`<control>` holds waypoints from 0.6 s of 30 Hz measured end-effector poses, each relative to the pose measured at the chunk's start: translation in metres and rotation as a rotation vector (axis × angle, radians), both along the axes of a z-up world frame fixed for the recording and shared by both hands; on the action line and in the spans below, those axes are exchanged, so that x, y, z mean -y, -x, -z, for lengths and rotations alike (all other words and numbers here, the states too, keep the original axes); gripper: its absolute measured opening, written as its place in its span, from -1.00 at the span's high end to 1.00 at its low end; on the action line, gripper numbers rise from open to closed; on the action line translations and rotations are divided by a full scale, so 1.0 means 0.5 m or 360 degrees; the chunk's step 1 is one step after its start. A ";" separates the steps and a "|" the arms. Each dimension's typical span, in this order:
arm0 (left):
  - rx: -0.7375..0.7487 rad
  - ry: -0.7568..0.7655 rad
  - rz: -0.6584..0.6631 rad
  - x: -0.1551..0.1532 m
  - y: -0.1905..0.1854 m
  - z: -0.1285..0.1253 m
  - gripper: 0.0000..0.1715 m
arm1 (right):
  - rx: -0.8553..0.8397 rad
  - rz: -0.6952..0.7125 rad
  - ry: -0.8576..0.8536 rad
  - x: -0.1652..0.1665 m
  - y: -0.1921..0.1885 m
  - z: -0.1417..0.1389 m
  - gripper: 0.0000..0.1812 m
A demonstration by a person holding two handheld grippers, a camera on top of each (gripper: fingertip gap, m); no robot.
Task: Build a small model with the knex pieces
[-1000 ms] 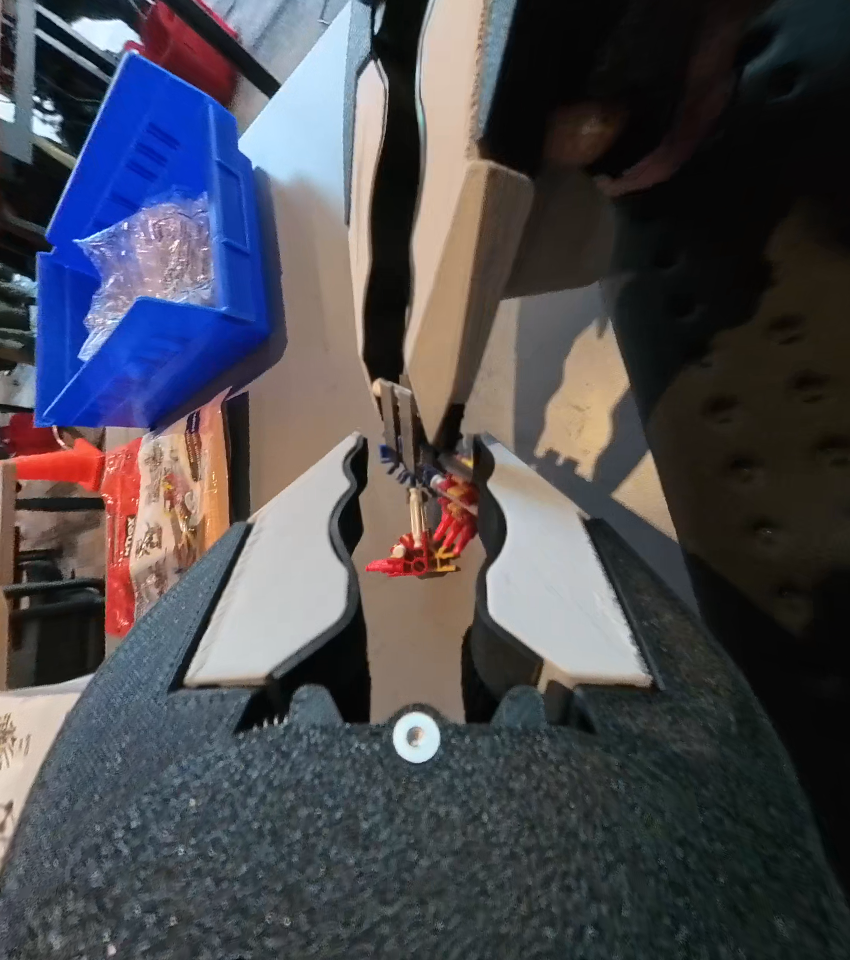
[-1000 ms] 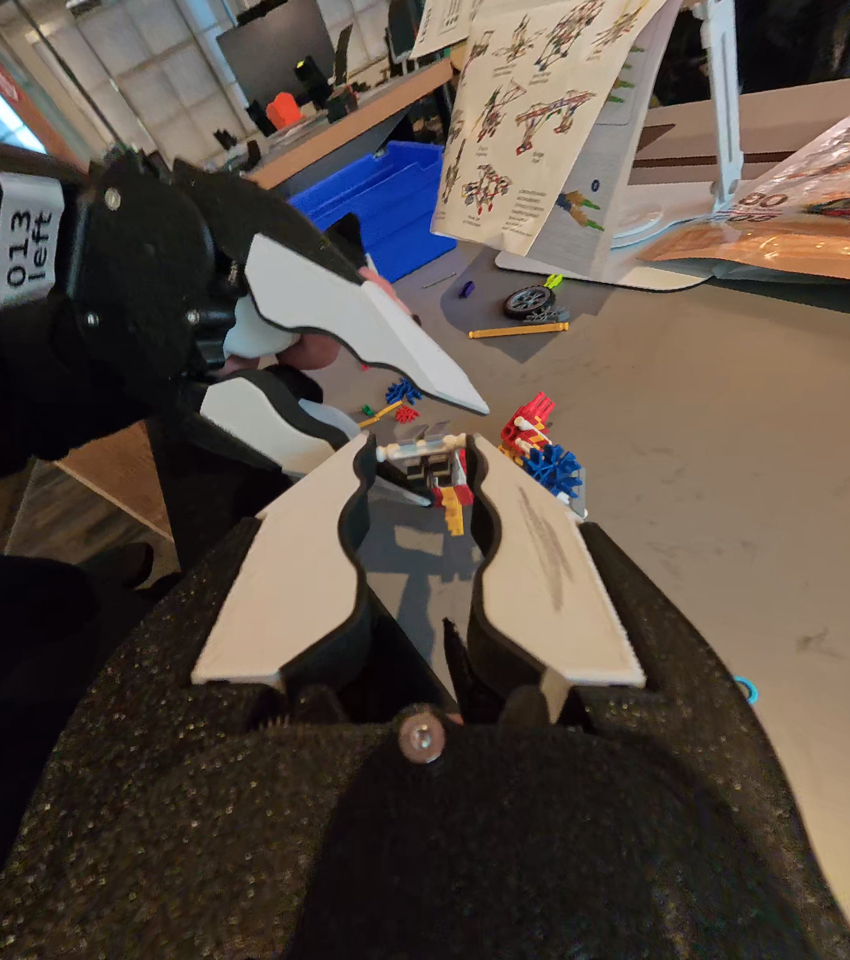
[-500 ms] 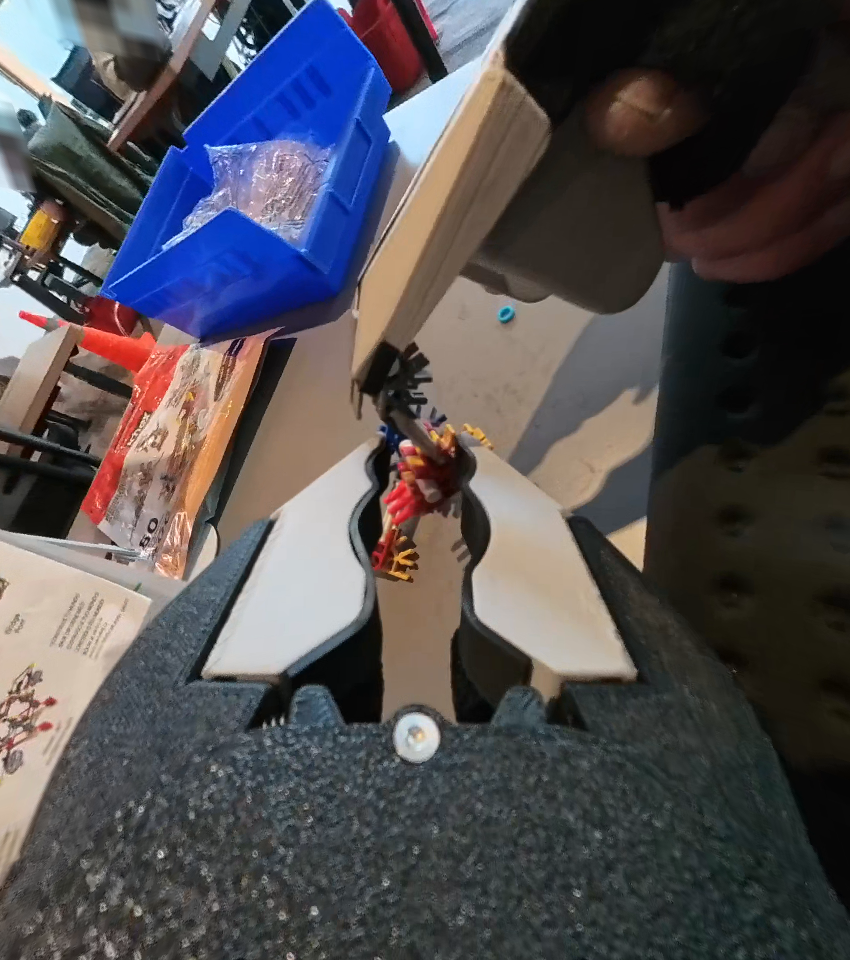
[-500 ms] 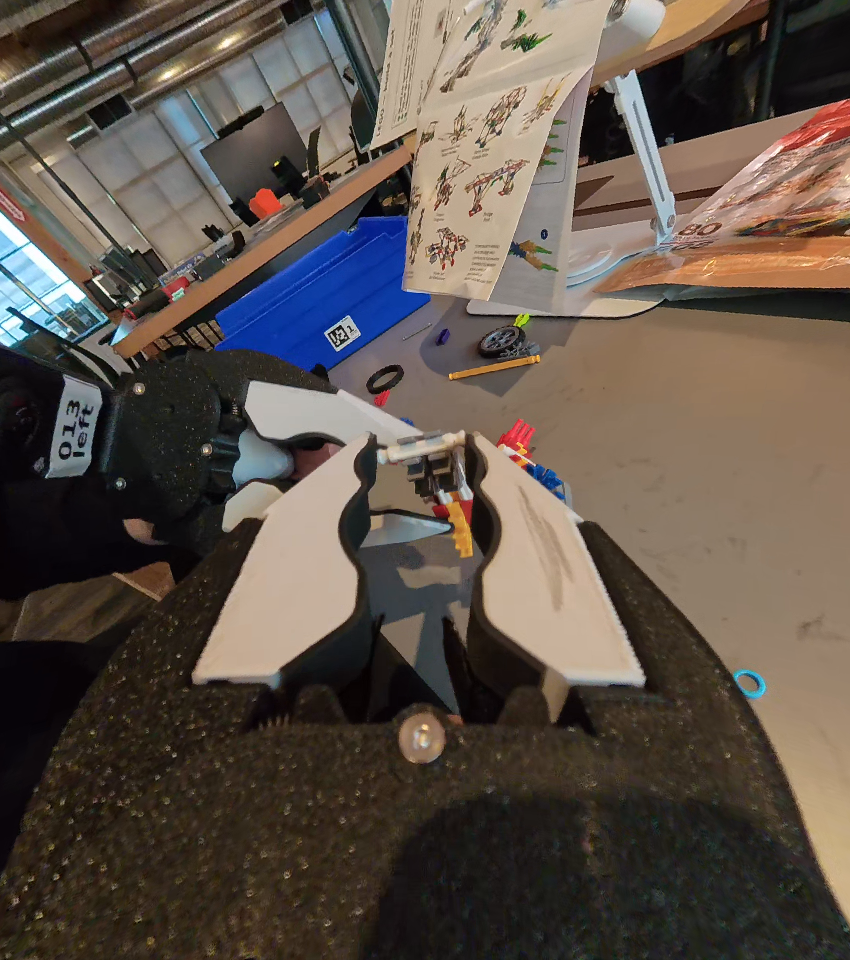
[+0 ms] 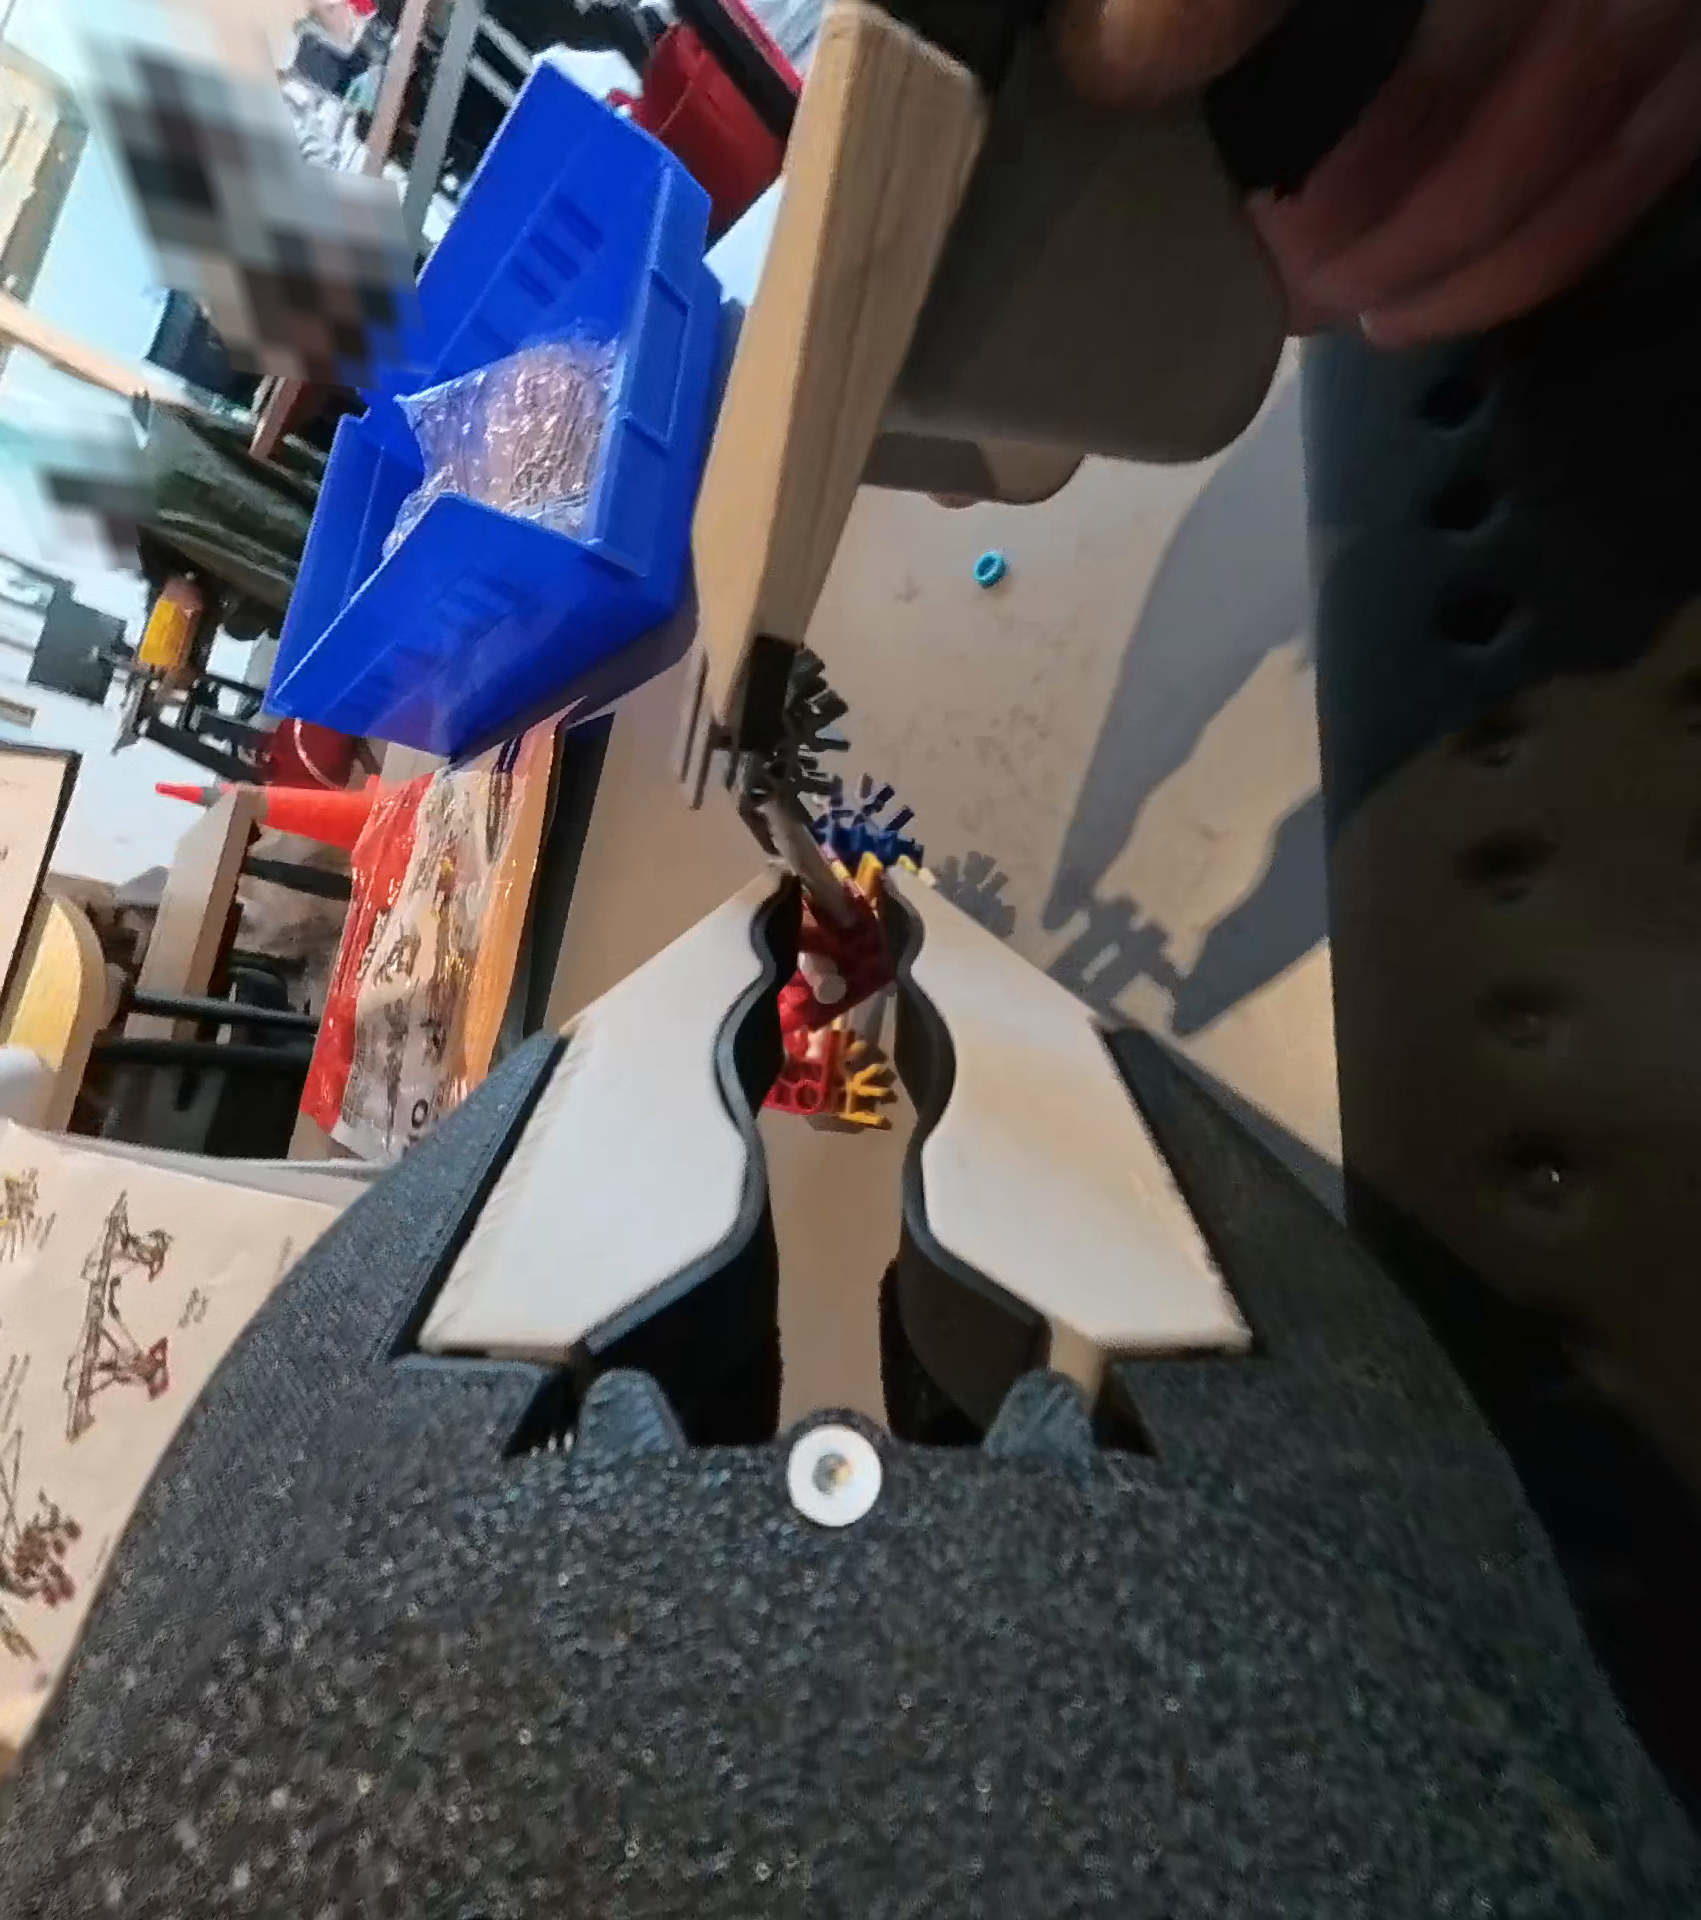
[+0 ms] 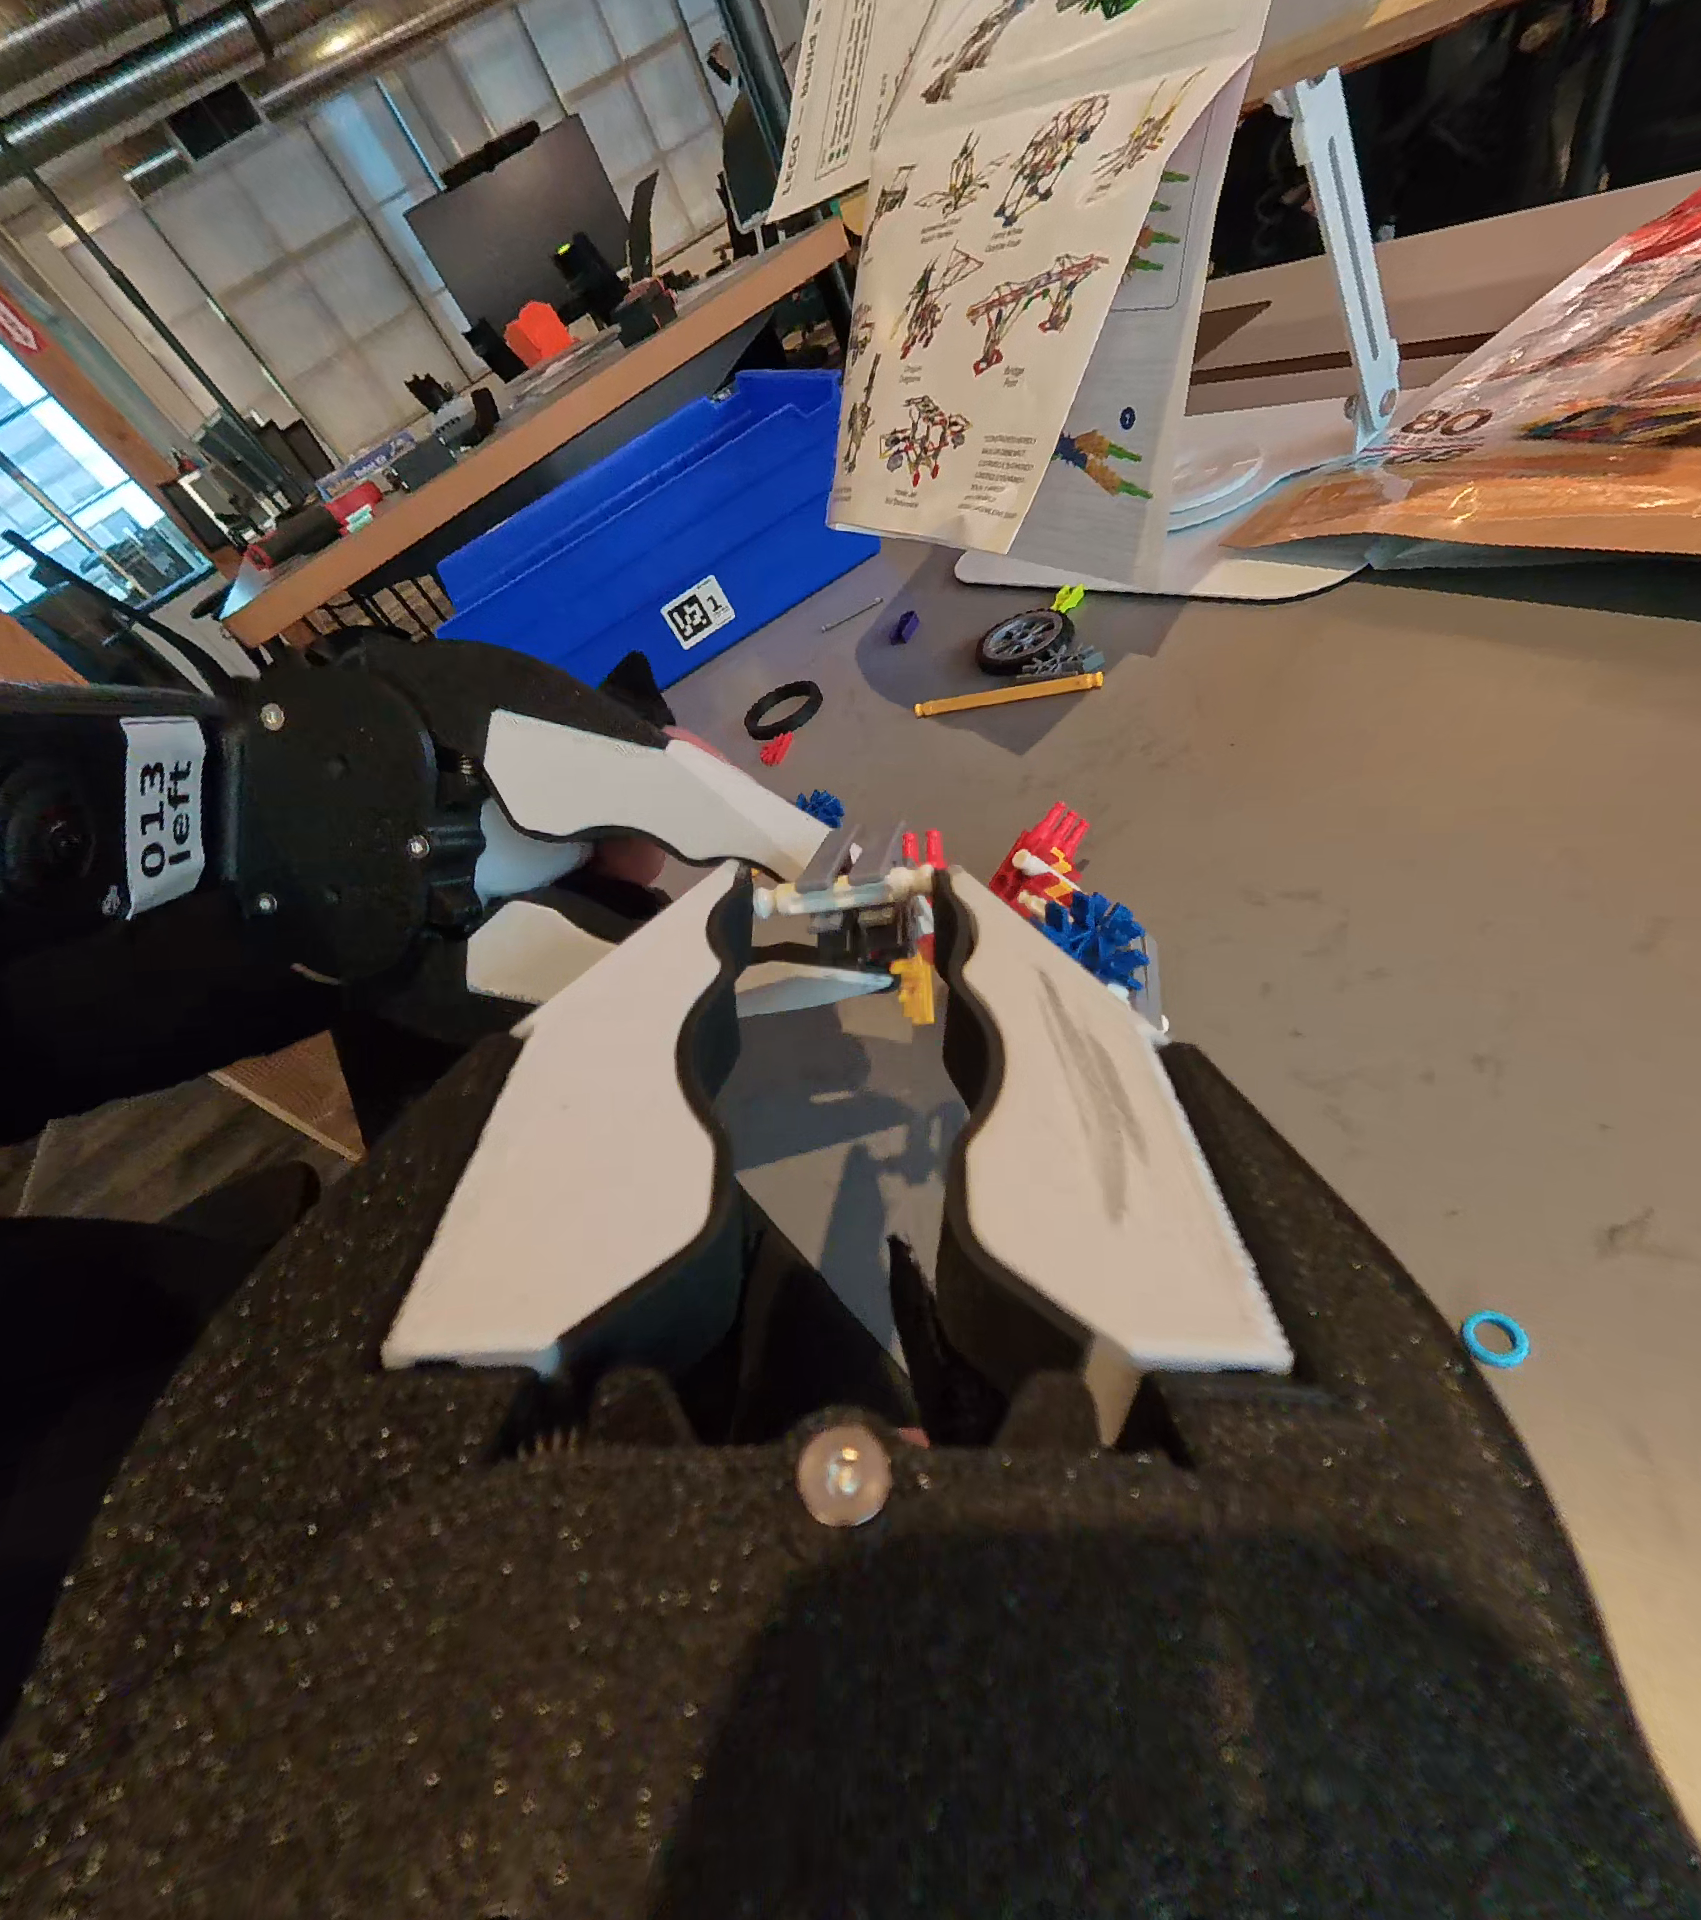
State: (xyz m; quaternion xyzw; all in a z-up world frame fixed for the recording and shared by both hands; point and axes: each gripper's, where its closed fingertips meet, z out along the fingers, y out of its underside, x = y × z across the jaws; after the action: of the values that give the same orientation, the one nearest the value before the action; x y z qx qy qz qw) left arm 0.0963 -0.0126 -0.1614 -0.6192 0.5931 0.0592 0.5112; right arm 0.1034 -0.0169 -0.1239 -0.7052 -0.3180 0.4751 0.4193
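Observation:
My left gripper [image 5: 838, 894] is shut on the red connector [image 5: 841, 951] of a small rod-and-connector toy build. Yellow pieces [image 5: 861, 1091] hang below it. A grey rod [image 5: 810, 852] runs up from the red part to a dark grey connector [image 5: 789, 717], held at the tip of the right gripper's fingers [image 5: 825, 364]. In the right wrist view my right gripper [image 6: 841, 904] is shut on the same build, with a white rod [image 6: 846, 891] spanning its pads. The left gripper's fingers [image 6: 638, 790] reach in from the left and close on the build from the side.
On the grey table [image 6: 1448, 831] lie a red, yellow and blue cluster of pieces [image 6: 1074, 904], a wheel [image 6: 1022, 639], a yellow rod [image 6: 1007, 694], a black ring [image 6: 781, 709] and a small blue ring [image 6: 1495, 1340]. A blue bin [image 6: 659, 540], an instruction sheet [image 6: 991, 312] and a parts bag [image 6: 1604, 416] stand behind. My two grippers' fingertips are within a few centimetres of each other. Both grippers' tips are roughly 25 cm from the wheel [image 6: 1022, 639].
My left gripper's jaws have narrowed from wide open onto the red connector. The right gripper has kept its hold on the build, and both have tilted and risen a little.

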 end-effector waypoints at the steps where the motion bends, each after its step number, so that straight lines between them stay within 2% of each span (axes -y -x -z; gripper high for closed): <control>1: -0.0031 -0.0021 0.0009 -0.002 0.003 -0.002 0.85 | 0.0002 0.0002 -0.0002 -0.001 -0.002 0.001 0.62; 3: -0.0079 -0.0026 0.0025 -0.009 0.013 -0.008 0.85 | 0.0005 0.0042 -0.0012 -0.008 -0.011 0.002 0.55; 5: -0.0147 0.0089 0.0086 -0.007 0.021 0.001 0.84 | 0.0039 0.0086 -0.0023 -0.019 -0.023 0.008 0.46; 7: -0.0238 0.0139 0.0185 -0.003 0.028 0.008 0.85 | 0.0072 0.0093 -0.0028 -0.024 -0.030 0.014 0.46; 13: -0.0459 0.0303 0.0257 -0.016 0.056 0.026 0.84 | 0.0170 0.0072 -0.0008 -0.027 -0.027 0.034 0.46; 18: -0.0541 0.0353 0.0326 -0.026 0.057 0.028 0.84 | 0.0173 0.0067 0.0044 -0.031 -0.026 0.042 0.46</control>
State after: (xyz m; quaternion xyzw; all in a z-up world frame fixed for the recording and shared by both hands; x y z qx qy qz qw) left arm 0.0678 0.0002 -0.1756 -0.5893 0.7333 0.0448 0.3361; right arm 0.1166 -0.0014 -0.1448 -0.7422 -0.3189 0.4315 0.4016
